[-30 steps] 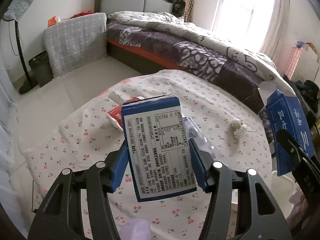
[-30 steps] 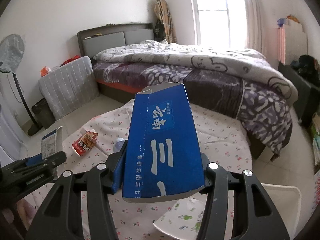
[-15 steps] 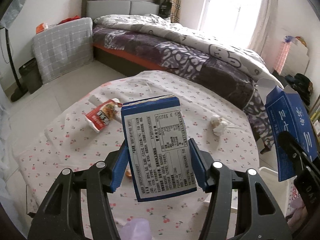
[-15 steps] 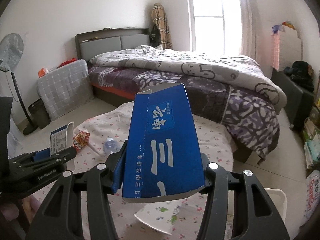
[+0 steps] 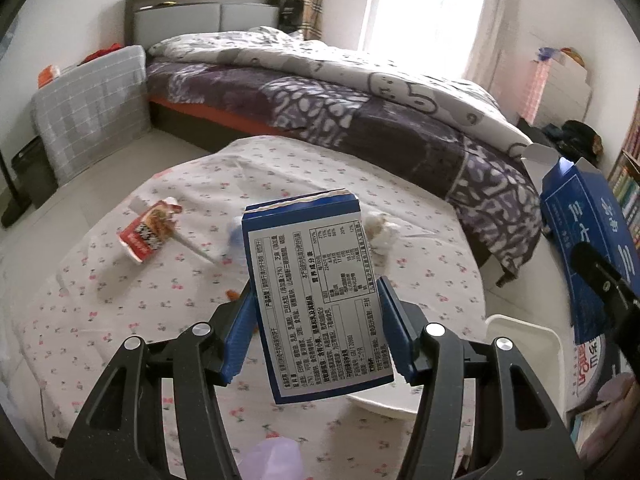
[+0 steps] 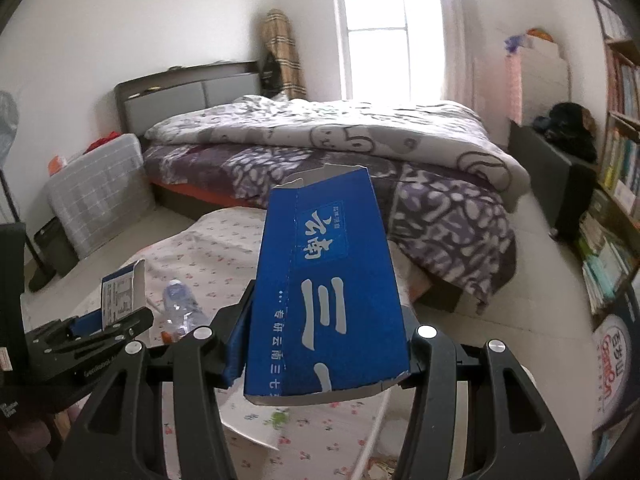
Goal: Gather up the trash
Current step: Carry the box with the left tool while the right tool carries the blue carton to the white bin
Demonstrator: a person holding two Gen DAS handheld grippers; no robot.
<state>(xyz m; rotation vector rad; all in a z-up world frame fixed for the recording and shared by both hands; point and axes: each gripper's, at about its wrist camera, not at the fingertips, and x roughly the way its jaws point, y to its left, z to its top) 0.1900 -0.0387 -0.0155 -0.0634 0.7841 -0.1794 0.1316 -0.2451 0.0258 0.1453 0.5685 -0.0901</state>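
Holding steady: both grippers carry a flattened blue carton above the cherry-print tablecloth (image 5: pixel 120 320)
Left gripper (image 5: pixel 316 330): its blue pads pinch the blue carton with the white nutrition label (image 5: pixel 316 300), one pad on each long edge
Left carton pose: label side faces the camera, torn top edge points away, body tilted a little to the left
Right gripper (image 6: pixel 324 344): jaws clamp the blue carton with large white characters (image 6: pixel 324 280)
Right carton pose: upright between the pads, open ragged end pointing toward the bed (image 6: pixel 360 152), lower edge bent
Cross view: from the left wrist camera the right carton shows at the far right edge, beside the table and above the white bin (image 5: pixel 532 344)
Cross view two: from the right wrist camera the left gripper and its labelled carton show at the lower left
Trash on the cloth: a red snack wrapper (image 5: pixel 150 232) lies to the left, well apart from the left carton
More trash: a crumpled white tissue (image 5: pixel 382 232) sits just past the carton's upper right corner
Bottle: a clear plastic bottle (image 6: pixel 180 304) lies on the cloth near the left gripper, seen from the right wrist
Small bit: an orange scrap (image 5: pixel 231 293) rests on the cloth by the left pad
Backdrop: bed with purple patterned duvet beyond the table, bright window (image 6: pixel 384 32) behind it
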